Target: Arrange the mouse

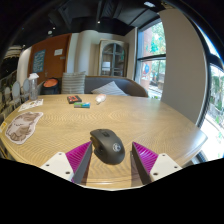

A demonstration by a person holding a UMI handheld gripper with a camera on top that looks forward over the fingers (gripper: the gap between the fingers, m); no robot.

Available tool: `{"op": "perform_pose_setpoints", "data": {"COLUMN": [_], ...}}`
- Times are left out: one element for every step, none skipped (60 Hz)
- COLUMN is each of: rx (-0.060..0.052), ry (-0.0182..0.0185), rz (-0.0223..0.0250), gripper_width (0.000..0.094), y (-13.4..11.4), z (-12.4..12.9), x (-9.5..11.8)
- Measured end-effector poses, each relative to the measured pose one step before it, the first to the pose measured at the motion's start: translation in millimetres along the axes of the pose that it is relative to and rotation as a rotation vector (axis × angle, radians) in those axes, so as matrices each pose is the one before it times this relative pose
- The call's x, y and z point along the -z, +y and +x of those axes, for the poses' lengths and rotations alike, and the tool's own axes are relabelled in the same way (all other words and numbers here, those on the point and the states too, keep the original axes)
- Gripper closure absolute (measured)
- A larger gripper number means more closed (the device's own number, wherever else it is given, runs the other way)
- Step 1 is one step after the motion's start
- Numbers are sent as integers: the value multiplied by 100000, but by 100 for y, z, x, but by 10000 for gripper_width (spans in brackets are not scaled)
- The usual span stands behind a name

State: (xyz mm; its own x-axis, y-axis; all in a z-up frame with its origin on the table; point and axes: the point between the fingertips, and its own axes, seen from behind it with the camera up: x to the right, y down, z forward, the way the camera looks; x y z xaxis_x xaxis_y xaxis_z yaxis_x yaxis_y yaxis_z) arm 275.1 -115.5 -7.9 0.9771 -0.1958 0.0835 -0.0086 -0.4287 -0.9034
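Note:
A black computer mouse [107,144] lies on the round light wooden table [150,118], its rounded back toward me. My gripper [110,157] is open, with its two magenta pads [77,156] spread wide. The mouse's near end sits between the fingertips, with a gap on each side. Its front end reaches beyond the fingers.
A patterned mat [22,125] lies on the table's left side. Small items [78,100] sit at the table's far edge. A grey sofa [95,86] stands behind the table, and large windows [153,60] are at the right.

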Motion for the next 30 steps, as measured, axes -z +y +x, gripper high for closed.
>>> {"op": "perform_pose_setpoints", "data": {"rx": [41, -26, -281, -371, -452, -441, -396, -482, -502, -465, -592, -1010, -1532, -1953, -1052, -46, 651, 521, 364, 198, 72, 174, 294, 685, 517, 192, 98, 234, 457, 440], "ry": [630, 680, -447, -342, -324, -6, 301, 354, 409, 347, 483, 208, -177, -306, 356, 488, 501, 582, 445, 706, 663, 613, 532, 458, 376, 366, 250, 283, 438, 265], "rz": [-509, -725, -585, -666, -189, -391, -585, -322, -117, -184, -498, -175, -336, -384, 42, 240, -492, -397, 45, 211, -53, 175, 394, 250, 391, 446, 314, 408, 383, 211], "gripper_width": [120, 116, 112, 116, 125, 136, 149, 162, 175, 193, 217, 247, 286, 319, 330, 332, 336, 346, 356, 363, 374, 388, 402, 418, 430, 437, 453, 464, 467, 468], "y": [-102, -81, -123, -233, -69, -123, -94, -131, -171, -134, -185, 7, 41, 15, -86, -111, 90, -57, 9, -35, 60, -1, -43, 6, -62, -56, -17, -55, -93, 15], "z": [268, 256, -65, 96, 100, 122, 184, 158, 178, 135, -104, 122, -3, -35, 111, 106, 101, -126, 200, 91, 71, 57, 30, -63, -80, 13, 4, 28, -12, -70], "x": [-490, -479, -448, -576, -216, -408, -413, -417, -400, -397, -567, -356, -256, -218, -167, -134, -27, -142, 327, 93, 53, 60, 28, -52, -40, 63, 23, 18, -59, -26]}}
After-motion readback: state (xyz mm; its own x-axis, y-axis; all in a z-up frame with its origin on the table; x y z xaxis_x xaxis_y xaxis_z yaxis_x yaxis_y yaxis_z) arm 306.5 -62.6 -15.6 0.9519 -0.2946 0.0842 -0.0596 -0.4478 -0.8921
